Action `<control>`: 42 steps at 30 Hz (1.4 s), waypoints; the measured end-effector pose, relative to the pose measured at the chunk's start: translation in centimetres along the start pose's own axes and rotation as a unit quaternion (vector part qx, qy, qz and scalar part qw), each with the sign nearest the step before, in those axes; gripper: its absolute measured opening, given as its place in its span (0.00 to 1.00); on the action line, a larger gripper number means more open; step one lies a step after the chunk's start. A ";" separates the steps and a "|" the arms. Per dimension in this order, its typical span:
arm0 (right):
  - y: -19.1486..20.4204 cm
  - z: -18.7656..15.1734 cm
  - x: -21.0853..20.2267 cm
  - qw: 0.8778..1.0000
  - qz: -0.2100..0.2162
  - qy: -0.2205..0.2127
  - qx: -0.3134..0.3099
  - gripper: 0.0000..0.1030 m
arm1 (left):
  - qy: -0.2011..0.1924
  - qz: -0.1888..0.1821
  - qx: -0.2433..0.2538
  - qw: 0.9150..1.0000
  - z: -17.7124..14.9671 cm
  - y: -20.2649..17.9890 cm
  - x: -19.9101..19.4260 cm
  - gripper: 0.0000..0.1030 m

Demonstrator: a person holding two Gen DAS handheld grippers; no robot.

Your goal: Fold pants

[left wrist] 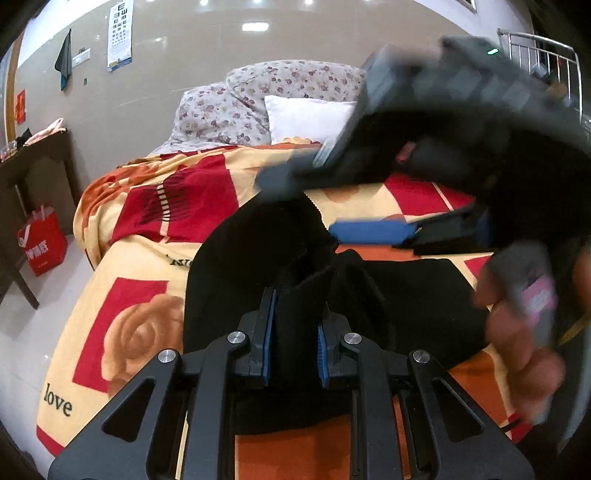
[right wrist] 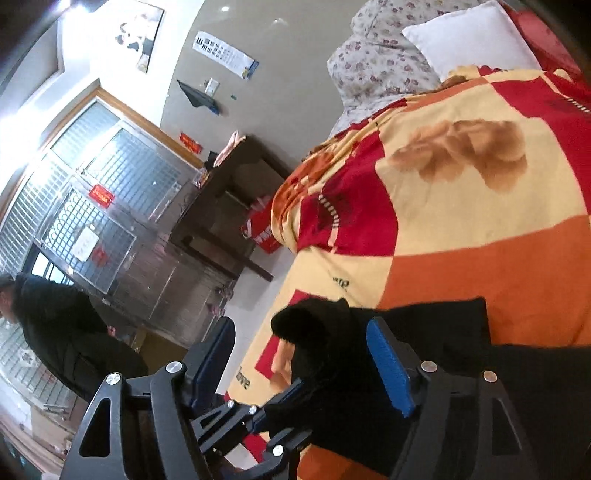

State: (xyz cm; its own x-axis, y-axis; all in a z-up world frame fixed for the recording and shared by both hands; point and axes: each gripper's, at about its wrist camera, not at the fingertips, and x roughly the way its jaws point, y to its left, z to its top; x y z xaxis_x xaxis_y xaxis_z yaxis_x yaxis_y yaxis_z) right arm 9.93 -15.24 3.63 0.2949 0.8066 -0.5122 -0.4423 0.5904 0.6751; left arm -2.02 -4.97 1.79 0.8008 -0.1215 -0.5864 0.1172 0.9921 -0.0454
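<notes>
Clamped on a raised fold of the black pants (left wrist: pixel 295 317): left gripper (left wrist: pixel 295 350). Spread wide, gripping nothing, pants edge between the blue pads (right wrist: pixel 388 365): right gripper (right wrist: pixel 303 365). Pants spread over the patterned blanket (left wrist: pixel 140 266), short of the white pillow (left wrist: pixel 306 118).

Beige wall (left wrist: pixel 155 110), eye chart (left wrist: pixel 120 35), dark table (left wrist: pixel 33 166), barred window (right wrist: pixel 92 184).

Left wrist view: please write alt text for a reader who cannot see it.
The left gripper is shut on a fold of black pants lying on a bed with a red, orange and cream blanket. The right gripper, blurred, hangs open above the pants.
</notes>
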 end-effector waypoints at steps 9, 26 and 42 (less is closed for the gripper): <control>-1.9 -1.1 0.5 1.000 -0.008 0.018 -0.022 0.11 | 0.030 -0.109 0.022 0.993 0.4 -0.5 -3.5 0.22; -10.8 -3.2 -8.5 0.959 -0.282 -0.021 -0.017 0.22 | 0.107 -0.006 0.050 0.993 1.9 -2.5 6.4 0.53; -10.2 -3.3 -8.1 0.954 -0.294 -0.003 -0.062 0.32 | 0.107 0.034 0.061 0.992 3.5 -4.7 9.6 0.53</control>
State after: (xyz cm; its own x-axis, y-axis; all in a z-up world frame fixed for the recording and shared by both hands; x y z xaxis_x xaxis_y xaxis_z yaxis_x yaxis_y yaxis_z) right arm 9.28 -27.85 -0.87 0.5274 0.3366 -0.7801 -0.2951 0.9336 0.2034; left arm 7.17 -10.94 -0.78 0.6682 -0.0328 -0.7433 0.1492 0.9846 0.0907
